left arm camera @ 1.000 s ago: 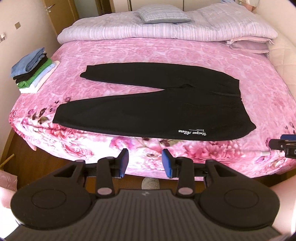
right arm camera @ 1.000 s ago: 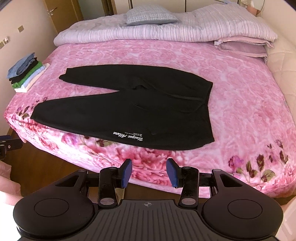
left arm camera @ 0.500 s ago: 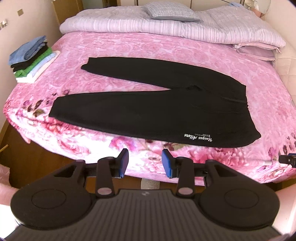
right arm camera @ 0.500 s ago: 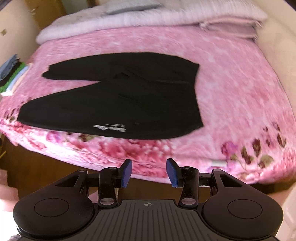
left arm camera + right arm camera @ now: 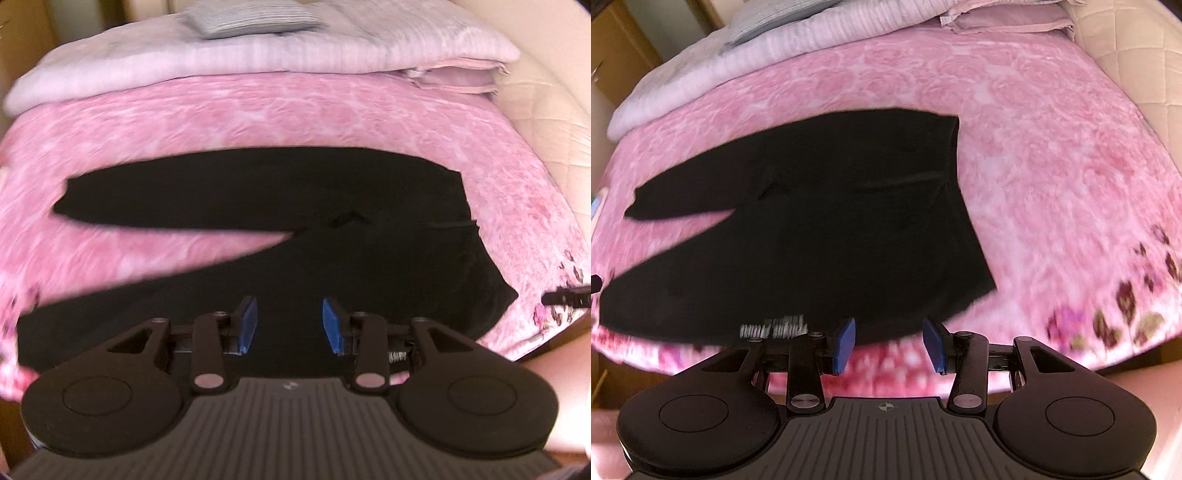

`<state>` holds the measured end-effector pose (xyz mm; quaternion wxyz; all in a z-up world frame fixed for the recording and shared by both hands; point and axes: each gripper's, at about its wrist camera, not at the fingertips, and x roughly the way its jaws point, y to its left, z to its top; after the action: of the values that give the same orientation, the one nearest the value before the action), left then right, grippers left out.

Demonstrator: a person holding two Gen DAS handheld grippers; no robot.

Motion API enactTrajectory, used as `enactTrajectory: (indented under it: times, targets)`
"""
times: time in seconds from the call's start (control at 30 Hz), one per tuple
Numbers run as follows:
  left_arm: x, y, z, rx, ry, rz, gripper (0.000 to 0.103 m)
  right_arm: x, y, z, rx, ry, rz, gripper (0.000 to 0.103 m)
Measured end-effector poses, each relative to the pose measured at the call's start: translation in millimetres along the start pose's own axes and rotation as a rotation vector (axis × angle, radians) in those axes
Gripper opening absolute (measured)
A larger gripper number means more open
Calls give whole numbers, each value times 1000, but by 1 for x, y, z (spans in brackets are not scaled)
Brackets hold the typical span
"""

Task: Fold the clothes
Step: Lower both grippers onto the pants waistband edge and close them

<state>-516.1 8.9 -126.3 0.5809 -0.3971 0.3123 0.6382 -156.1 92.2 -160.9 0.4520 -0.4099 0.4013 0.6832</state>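
Black trousers lie flat on the pink floral bedspread, legs pointing left and waist to the right. My left gripper hovers open over the near leg, nothing between its blue pads. In the right wrist view the trousers show white lettering near the front hem. My right gripper is open just above the bed's front edge, by the near waist corner, and holds nothing. Its dark tip also pokes in at the right edge of the left wrist view.
A folded pale lilac duvet with a striped pillow lies along the head of the bed. Folded pink linen sits at the back right. A cream padded wall borders the bed's right side. Wooden floor shows below left.
Both grippers have dropped toward the bed and closed in on the trousers. The left one now hangs over the near leg. The stack of folded clothes has slid out of view.
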Motion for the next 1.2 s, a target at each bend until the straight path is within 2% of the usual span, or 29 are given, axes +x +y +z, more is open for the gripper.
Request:
enactTrajectory:
  times: [0.2, 0.27, 0.57, 0.9, 1.07, 1.2]
  targets:
    - [65, 36, 75, 141, 1, -136, 35, 36, 10, 70, -19, -71, 63, 45]
    - [93, 50, 98, 180, 9, -150, 35, 53, 13, 90, -45, -85, 97, 45]
    - [226, 73, 176, 390, 20, -240, 35, 142, 10, 157, -210, -26, 112, 45]
    - [338, 83, 240, 626, 52, -275, 35, 221, -19, 246, -371, -17, 105, 45]
    - [372, 93, 252, 694, 127, -300, 35, 249, -26, 278, -457, 5, 94, 45]
    - [391, 101, 252, 743, 198, -310, 35, 273, -32, 295, -517, 63, 113, 45]
